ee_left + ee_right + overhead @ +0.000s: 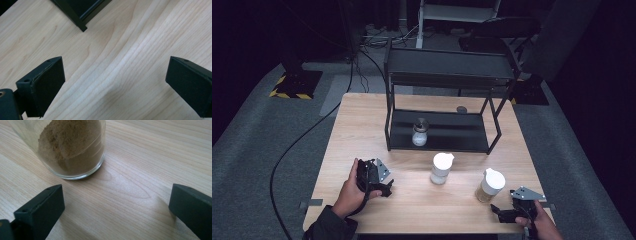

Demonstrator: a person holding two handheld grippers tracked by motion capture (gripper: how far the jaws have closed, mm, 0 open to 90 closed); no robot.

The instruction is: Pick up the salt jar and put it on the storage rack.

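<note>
Here the right hand-held gripper (502, 212) rests released on the counter (422, 210), jaws spread, just beside the brown-powder jar (490, 185). The left hand-held gripper (384, 186) is likewise released, holding nothing.

left hand-held gripper (384, 186) jaws apart, right hand-held gripper (499, 212) jaws apart

Right gripper (503, 212) sits low at five o'clock, jaws spread wide, and the brown-powder jar (490, 185) stands just beside it at eleven, blocking that line. Bare table (412, 210) runs open toward the left gripper (382, 186). The white-capped jar (441, 168) guards the centre; the black rack (438, 107) walls off twelve o'clock.
</note>
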